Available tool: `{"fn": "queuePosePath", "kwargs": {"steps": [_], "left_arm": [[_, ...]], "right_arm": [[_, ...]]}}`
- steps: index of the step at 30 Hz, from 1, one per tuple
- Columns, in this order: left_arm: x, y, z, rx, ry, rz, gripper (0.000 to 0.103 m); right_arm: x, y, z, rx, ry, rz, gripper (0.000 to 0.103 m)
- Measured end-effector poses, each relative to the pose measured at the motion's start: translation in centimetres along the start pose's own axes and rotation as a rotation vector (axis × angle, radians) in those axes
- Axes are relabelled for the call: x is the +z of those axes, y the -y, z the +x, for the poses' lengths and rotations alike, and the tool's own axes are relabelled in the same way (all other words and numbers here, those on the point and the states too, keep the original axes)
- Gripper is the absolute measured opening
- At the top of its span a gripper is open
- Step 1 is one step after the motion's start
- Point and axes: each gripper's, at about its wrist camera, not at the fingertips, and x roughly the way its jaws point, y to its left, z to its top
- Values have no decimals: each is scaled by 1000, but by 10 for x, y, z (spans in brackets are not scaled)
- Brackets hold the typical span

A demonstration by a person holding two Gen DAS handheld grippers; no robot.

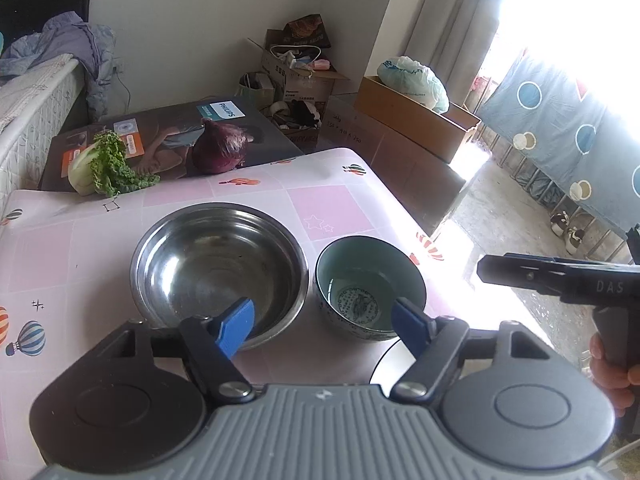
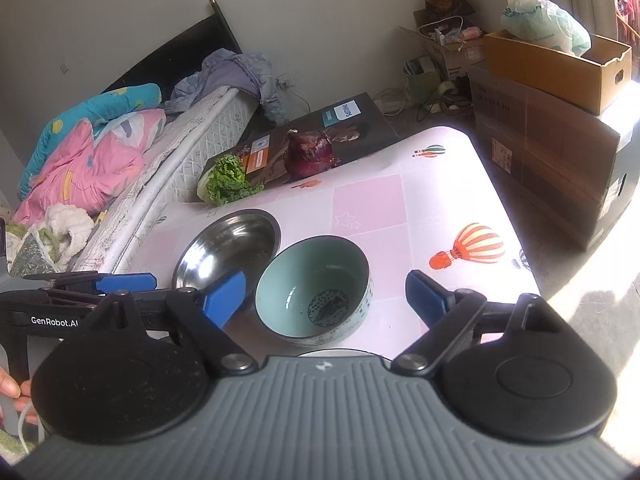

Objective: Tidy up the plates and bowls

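Bowl (image 2: 316, 292) sits between open right gripper (image 2: 326, 300) fingers, untouched.

The left wrist camera is looking forward and down along its own blue-padded left gripper (image 1: 324, 326), sitting close above the near edge of the pink balloon-print tablecloth (image 1: 100, 236) and facing the far wall. The right wrist camera is looking down the same way over the right gripper (image 2: 326, 300), just beside it. Both views are sharing the round stainless steel bowl (image 1: 218, 268) (image 2: 232, 248), the pale green ceramic bowl (image 1: 370, 284) (image 2: 314, 292) and the purple onion (image 1: 220, 152) (image 2: 309, 153); each is catching the other gripper at its edge.
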Motion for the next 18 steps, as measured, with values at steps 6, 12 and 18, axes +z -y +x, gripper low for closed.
{"fn": "queuePosePath", "kwargs": {"steps": [6, 12, 18], "left_arm": [[4, -3, 40, -35, -136, -60, 36], [11, -6, 63, -45, -196, -91, 32], [13, -10, 76, -88, -227, -142, 32]], "right_arm": [[5, 31, 47, 26, -99, 96, 62], [9, 39, 83, 49, -160, 120, 49], [10, 47, 102, 73, -187, 156, 43]]}}
